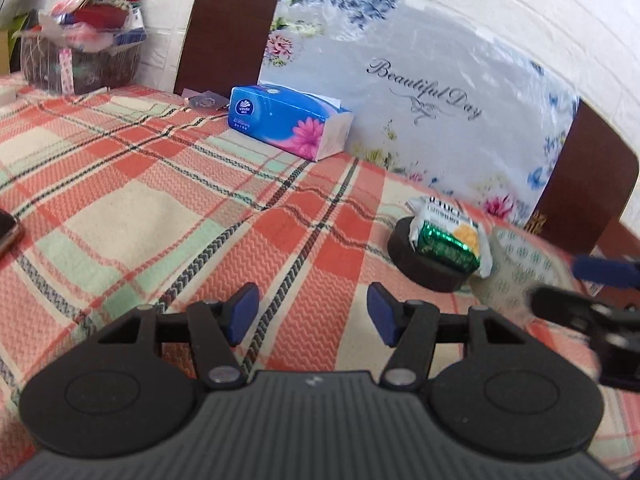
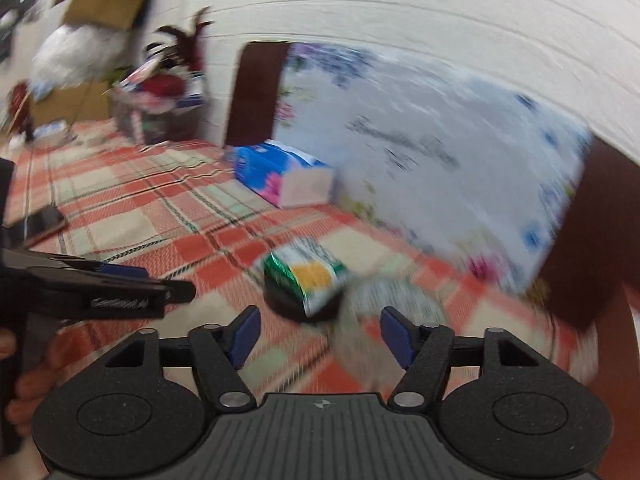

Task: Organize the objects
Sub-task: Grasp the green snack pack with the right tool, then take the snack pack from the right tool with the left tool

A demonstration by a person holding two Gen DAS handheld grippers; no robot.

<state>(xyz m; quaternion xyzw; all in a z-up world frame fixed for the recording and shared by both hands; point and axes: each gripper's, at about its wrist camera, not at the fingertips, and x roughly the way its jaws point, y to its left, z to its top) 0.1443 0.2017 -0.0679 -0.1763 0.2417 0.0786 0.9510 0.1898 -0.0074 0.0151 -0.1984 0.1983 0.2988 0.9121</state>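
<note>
A green and white snack packet (image 1: 450,236) lies on top of a black round disc (image 1: 424,266) on the plaid tablecloth; both show blurred in the right wrist view, packet (image 2: 308,276) and disc (image 2: 290,306). A pale patterned round object (image 1: 520,268) sits right of the disc. A blue tissue pack (image 1: 288,120) lies by the headboard, also in the right wrist view (image 2: 276,172). My left gripper (image 1: 312,312) is open and empty, left of the disc. My right gripper (image 2: 316,336) is open and empty, just in front of the disc.
A floral headboard (image 1: 420,92) stands behind the tablecloth (image 1: 160,184). A dark basket of items (image 1: 80,52) sits at the far left. A dark flat device (image 1: 6,232) lies at the left edge. The right gripper shows at the right edge of the left view (image 1: 592,292).
</note>
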